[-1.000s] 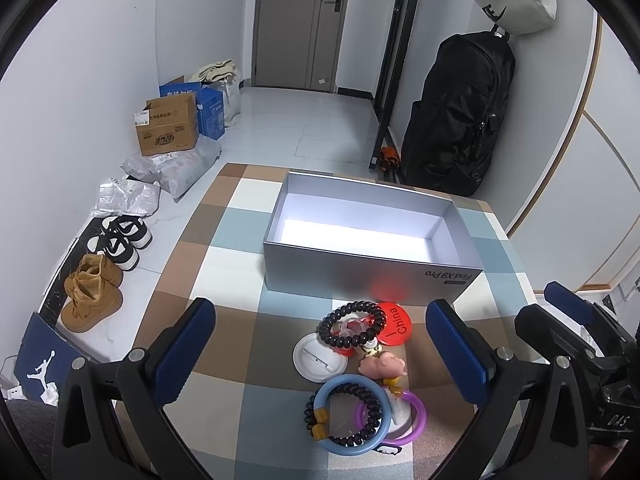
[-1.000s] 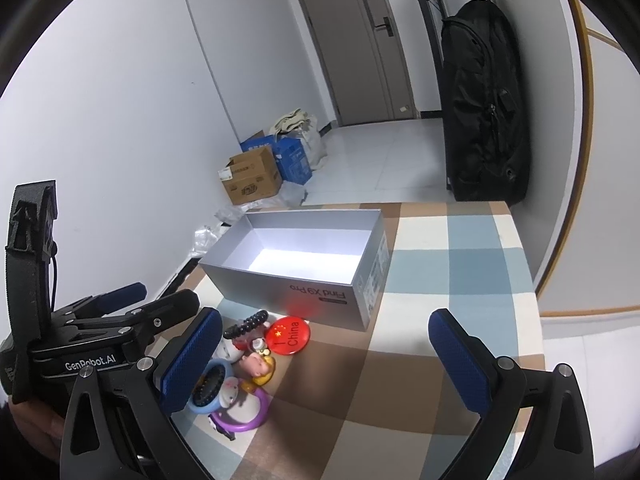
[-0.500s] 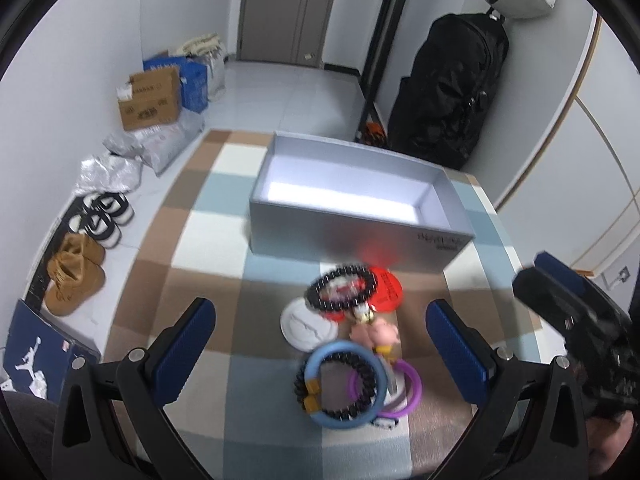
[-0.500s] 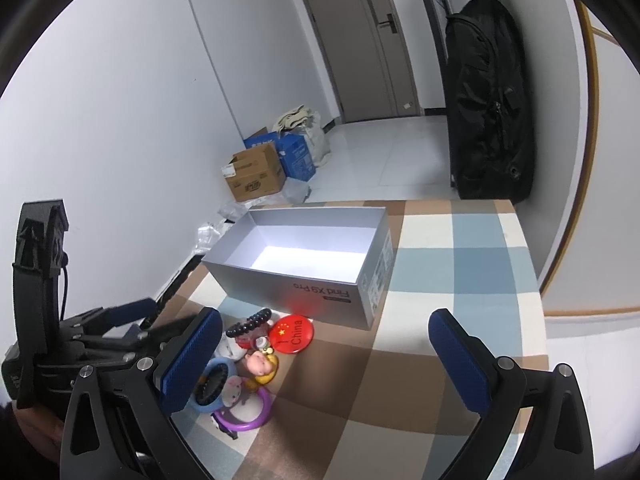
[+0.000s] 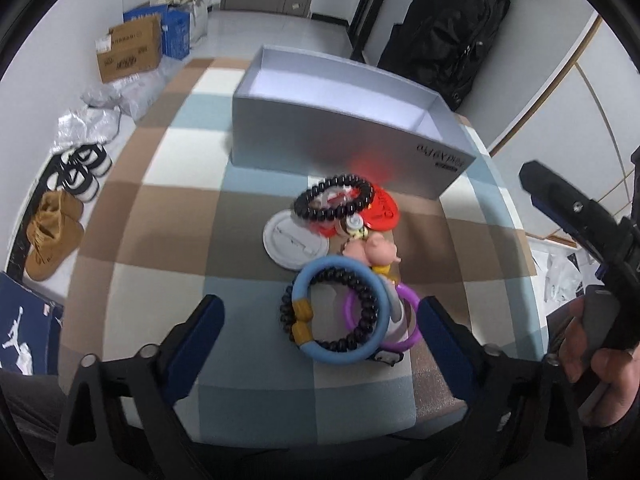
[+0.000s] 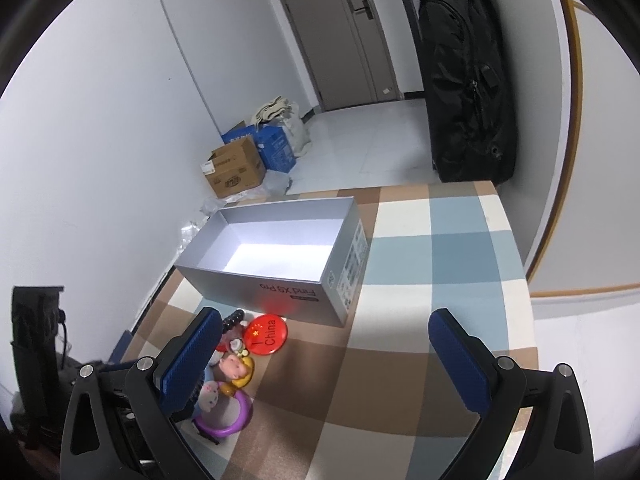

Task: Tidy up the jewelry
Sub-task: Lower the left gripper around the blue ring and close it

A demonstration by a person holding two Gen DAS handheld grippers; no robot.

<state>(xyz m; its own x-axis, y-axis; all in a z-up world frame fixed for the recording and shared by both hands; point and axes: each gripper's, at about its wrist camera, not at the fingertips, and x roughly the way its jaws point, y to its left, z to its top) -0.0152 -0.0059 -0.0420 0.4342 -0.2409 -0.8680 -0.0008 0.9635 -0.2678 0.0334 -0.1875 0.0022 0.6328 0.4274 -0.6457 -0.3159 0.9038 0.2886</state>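
Note:
A pile of jewelry lies on the checked tablecloth [image 5: 160,208] in front of an open grey box [image 5: 340,140]. It holds a blue bangle [image 5: 304,284] around a black bead bracelet [image 5: 364,296], a purple ring [image 5: 410,300], a pink pig charm [image 5: 378,252], a second black bead bracelet [image 5: 332,200], a red badge [image 5: 386,210] and a white disc [image 5: 288,240]. My left gripper [image 5: 320,304] points down over the bangle. Its jaws are closing, with the bangle between them and the pads clear of it. My right gripper [image 6: 326,340] stands open over bare cloth, right of the red badge [image 6: 268,334].
The box [image 6: 280,280] is empty inside. A hand [image 5: 592,344] holds the right gripper at the table's right edge. On the floor are a black backpack [image 5: 448,28], cardboard boxes [image 5: 128,52], sneakers [image 5: 80,168] and brown boots [image 5: 52,236].
My left gripper has tipped downward and sunk toward the pile, so the bangle now sits between its fingers, and the jaws have narrowed slightly. The right gripper has barely moved.

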